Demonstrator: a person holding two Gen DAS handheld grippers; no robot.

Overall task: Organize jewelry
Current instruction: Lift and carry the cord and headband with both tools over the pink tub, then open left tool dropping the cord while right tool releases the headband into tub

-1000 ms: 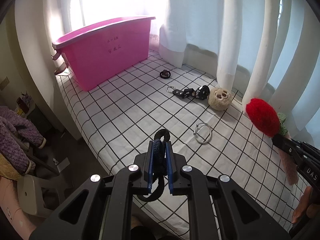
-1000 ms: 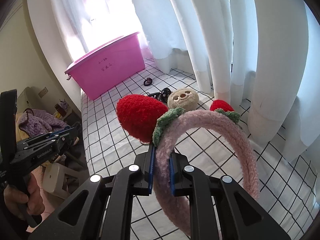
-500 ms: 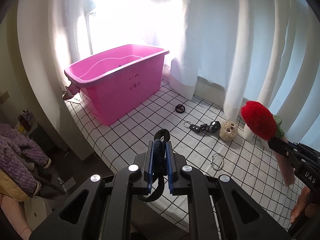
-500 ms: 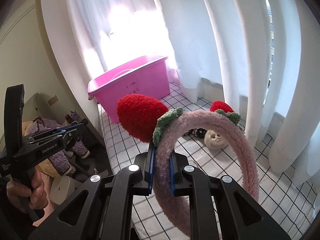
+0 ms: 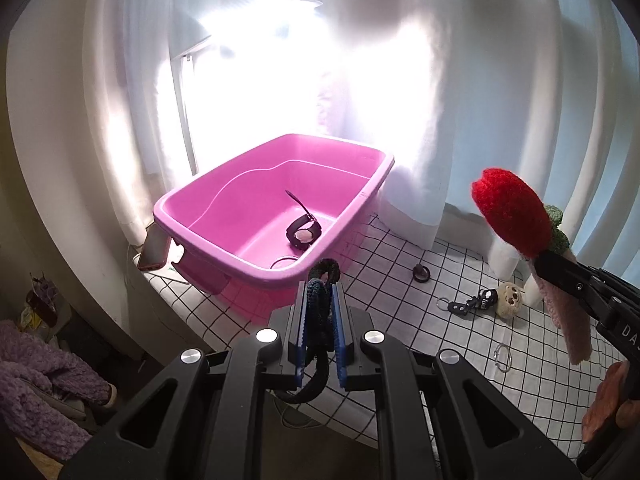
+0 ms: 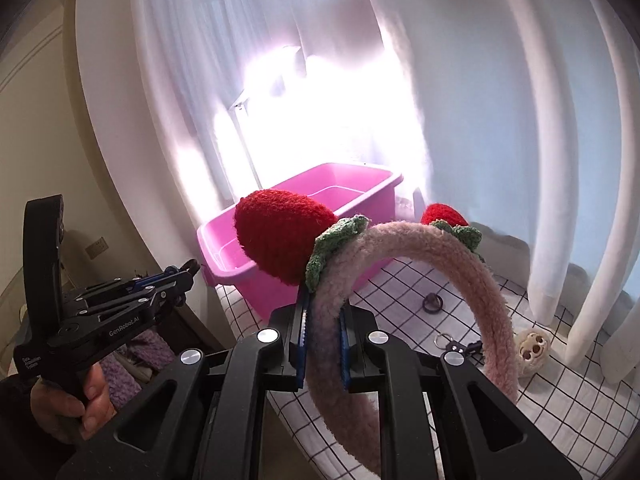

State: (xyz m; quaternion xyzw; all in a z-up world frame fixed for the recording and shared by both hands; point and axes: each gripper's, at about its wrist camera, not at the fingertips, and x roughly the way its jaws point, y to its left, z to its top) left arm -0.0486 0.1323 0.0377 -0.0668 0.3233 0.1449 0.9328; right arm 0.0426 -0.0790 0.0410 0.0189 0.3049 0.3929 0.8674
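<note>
Looking down from the left wrist view, pink tub (image 5: 276, 216) interior fully visible: a black watch (image 5: 302, 232) lies on its floor with the strap sticking up, a faint ring shape near the front wall. Right wrist view shows only the tub's rim and part of the inside (image 6: 332, 196), contents hidden behind the red strawberry pom-pom (image 6: 280, 236). Left view also shows a phone (image 5: 154, 250) leaning by the tub's left corner, not seen from the right.

Both views show loose items on the checked bedsheet (image 5: 400, 276): small dark ring (image 5: 421, 273), keychain with black strap (image 5: 468, 304), beige sloth plush charm (image 5: 510, 300). Silver hoop (image 5: 503, 356) appears only in left view. White curtains (image 6: 520, 120) behind everything, strongly backlit.

Left gripper (image 5: 319, 320) jaws closed tight on a dark braided hair tie (image 5: 320, 292), loop poking up above the blue pads, tail hanging below. Gripper sits just in front of the tub's near wall. In the right view the same gripper (image 6: 188, 270) is at far left, held by a hand (image 6: 80, 404).

Right gripper (image 6: 323, 320) clamped on a pink fuzzy headband (image 6: 460, 264), band arching up and right, two strawberries with green leaves on top. Headband in the air, short of the tub, over the sheet
</note>
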